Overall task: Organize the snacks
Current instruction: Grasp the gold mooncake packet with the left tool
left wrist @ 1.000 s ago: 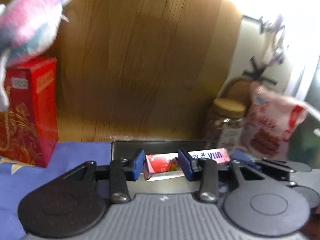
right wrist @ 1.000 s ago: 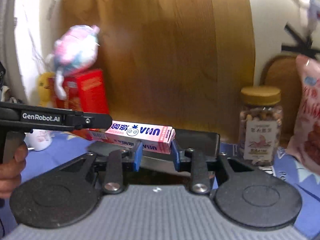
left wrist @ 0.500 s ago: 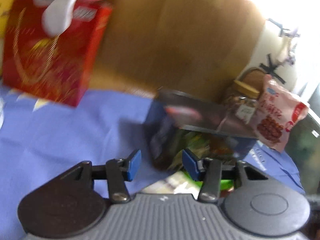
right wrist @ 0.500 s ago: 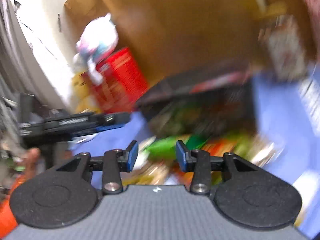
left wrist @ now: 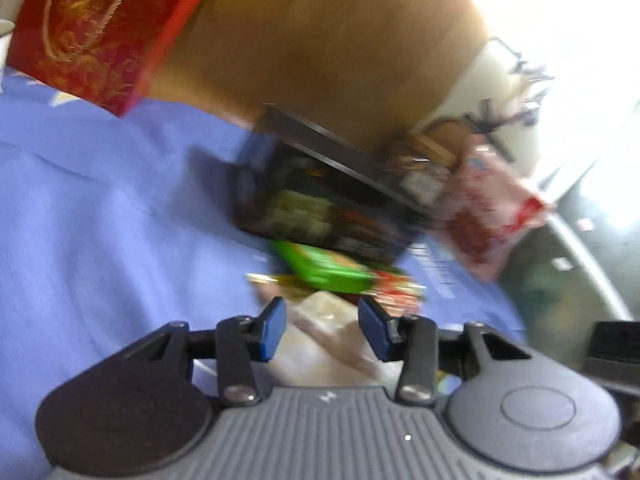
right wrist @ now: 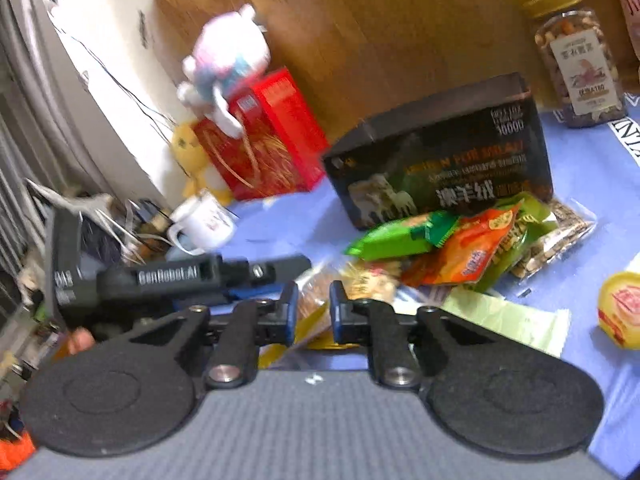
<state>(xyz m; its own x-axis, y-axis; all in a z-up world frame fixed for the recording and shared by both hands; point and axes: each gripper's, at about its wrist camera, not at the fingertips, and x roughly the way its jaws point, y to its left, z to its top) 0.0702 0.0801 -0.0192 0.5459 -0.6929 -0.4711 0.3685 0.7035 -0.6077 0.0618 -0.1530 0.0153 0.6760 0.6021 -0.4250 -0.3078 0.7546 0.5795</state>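
Note:
A black box (right wrist: pixel 440 160) stands on the blue cloth, also blurred in the left wrist view (left wrist: pixel 320 204). In front of it lies a heap of snack packets: a green one (right wrist: pixel 400 236), an orange one (right wrist: pixel 472 252), a clear bag of seeds (right wrist: pixel 560 232). My right gripper (right wrist: pixel 313 312) is open and empty, low over a pale packet (right wrist: pixel 320 292). My left gripper (left wrist: pixel 322 330) is open and empty above a pale packet (left wrist: pixel 324 320), near the green packet (left wrist: pixel 324 268). The left gripper shows from the side in the right wrist view (right wrist: pixel 180 280).
A red gift box (right wrist: pixel 260 140) with a plush toy (right wrist: pixel 228 60) stands at the back left, a white mug (right wrist: pixel 204 220) beside it. A nut jar (right wrist: pixel 576 60) and a pink-red bag (left wrist: pixel 492 208) stand at the back right. A yellow tub (right wrist: pixel 620 308) lies right.
Both grippers let go of the pink candy box above the black box. They dropped down and back toward the snack heap in front of the box. Both now hold nothing.

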